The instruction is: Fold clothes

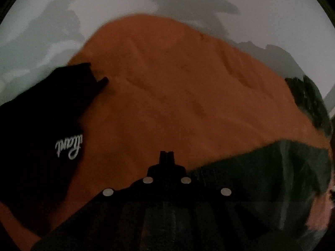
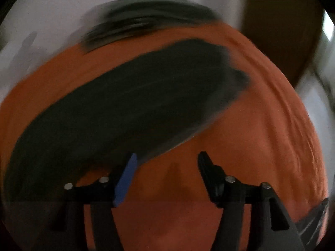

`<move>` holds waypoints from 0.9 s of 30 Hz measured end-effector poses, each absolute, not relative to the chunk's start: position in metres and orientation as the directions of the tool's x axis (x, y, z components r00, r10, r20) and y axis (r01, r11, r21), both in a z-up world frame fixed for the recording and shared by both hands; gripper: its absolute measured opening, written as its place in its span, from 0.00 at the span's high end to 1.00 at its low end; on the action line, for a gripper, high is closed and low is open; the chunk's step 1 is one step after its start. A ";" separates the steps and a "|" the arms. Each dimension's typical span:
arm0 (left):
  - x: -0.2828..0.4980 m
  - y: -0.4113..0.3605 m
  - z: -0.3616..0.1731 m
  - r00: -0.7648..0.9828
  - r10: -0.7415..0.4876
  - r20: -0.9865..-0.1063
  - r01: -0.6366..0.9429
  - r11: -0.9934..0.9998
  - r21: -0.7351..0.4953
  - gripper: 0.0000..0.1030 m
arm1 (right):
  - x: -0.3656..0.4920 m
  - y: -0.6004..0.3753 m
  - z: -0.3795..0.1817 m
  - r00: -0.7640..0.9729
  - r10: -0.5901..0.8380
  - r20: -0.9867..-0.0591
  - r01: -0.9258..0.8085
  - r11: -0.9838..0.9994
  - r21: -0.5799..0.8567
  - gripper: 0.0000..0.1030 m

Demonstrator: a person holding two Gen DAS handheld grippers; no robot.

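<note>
The orange garment (image 1: 178,87) is the largest thing in both views. In the left wrist view it spreads ahead of the left gripper (image 1: 166,153) and to both sides of it, lying on a pale, whitish surface (image 1: 41,21) that shows beyond its far edge, crossed by grey shadows. The left gripper's jaws are fully closed, fingertips pressed together directly over the orange cloth; whether any fold is pinched between them cannot be made out.

In the right wrist view, blurred by motion, the same orange garment (image 2: 261,146) fills the space under and ahead of the right gripper (image 2: 167,159). Its jaws stand well apart, about half-way wide, with only the cloth below showing between them and nothing gripped; one finger carries a blue pad (image 2: 126,179), the other is black.

A dark green garment (image 2: 125,104) lies across the orange one, ahead and to the left of the right gripper's jaws. In the left wrist view dark green cloth (image 1: 272,163) sits just right of the closed jaws.

A black garment (image 1: 41,125) lies to the left of the left gripper, overlapping the orange cloth. It bears white script lettering (image 1: 69,147), upside down and cut off; it cannot be read reliably.

A brown, box-like shape (image 2: 278,31) stands far ahead and to the right of the right gripper.
</note>
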State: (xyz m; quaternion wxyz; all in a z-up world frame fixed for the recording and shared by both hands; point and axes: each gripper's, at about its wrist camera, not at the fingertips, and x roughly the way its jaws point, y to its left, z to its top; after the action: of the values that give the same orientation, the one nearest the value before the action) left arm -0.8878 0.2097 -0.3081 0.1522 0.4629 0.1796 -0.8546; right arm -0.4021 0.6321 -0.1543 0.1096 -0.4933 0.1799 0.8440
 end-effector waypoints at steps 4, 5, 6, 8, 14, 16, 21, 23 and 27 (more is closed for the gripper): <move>-0.879 0.206 -0.316 -0.455 -0.063 -0.888 0.416 -0.897 -0.149 0.96 | -0.427 0.713 -0.177 -0.485 -0.043 -0.874 -0.558 -0.754 0.347 0.37; -0.877 0.212 -0.322 -0.434 -0.036 -0.900 0.396 -0.905 -0.155 0.90 | -0.431 0.725 -0.180 -0.505 -0.053 -0.862 -0.577 -0.721 0.382 0.35; -0.876 0.216 -0.327 -0.411 -0.018 -0.911 0.384 -0.910 -0.155 0.72 | -0.435 0.738 -0.183 -0.530 -0.072 -0.845 -0.587 -0.688 0.427 0.33; -0.875 0.226 -0.340 -0.375 -0.038 -0.926 0.363 -0.925 -0.109 0.41 | -0.446 0.756 -0.190 -0.555 -0.100 -0.826 -0.603 -0.635 0.482 0.33; -0.871 0.247 -0.369 -0.324 -0.058 -0.944 0.332 -0.942 -0.056 0.37 | -0.479 0.771 -0.201 -0.505 -0.067 -0.861 -0.652 -0.624 0.431 0.70; -0.873 0.250 -0.374 -0.314 -0.066 -0.947 0.339 -0.940 -0.047 0.35 | -0.489 0.771 -0.201 -0.480 -0.049 -0.876 -0.660 -0.638 0.397 0.82; -0.878 0.251 -0.375 -0.312 -0.061 -0.948 0.362 -0.930 -0.060 0.34 | -0.484 0.765 -0.157 -0.558 0.047 -0.828 -0.608 -0.703 0.370 0.86; -0.879 0.252 -0.377 -0.310 -0.061 -0.949 0.364 -0.930 -0.059 0.32 | -0.475 0.769 -0.148 -0.555 0.110 -0.824 -0.626 -0.708 0.327 0.86; -0.881 0.253 -0.377 -0.310 -0.057 -0.949 0.364 -0.929 -0.064 0.31 | -0.461 0.800 -0.163 -0.522 0.046 -0.852 -0.666 -0.646 0.374 0.50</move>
State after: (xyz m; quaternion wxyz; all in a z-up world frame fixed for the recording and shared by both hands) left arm -0.8814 0.2528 -0.3769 0.1319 0.5726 0.1344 -0.7979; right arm -0.4612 0.8003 -0.1626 0.2236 -0.4346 0.3566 0.7962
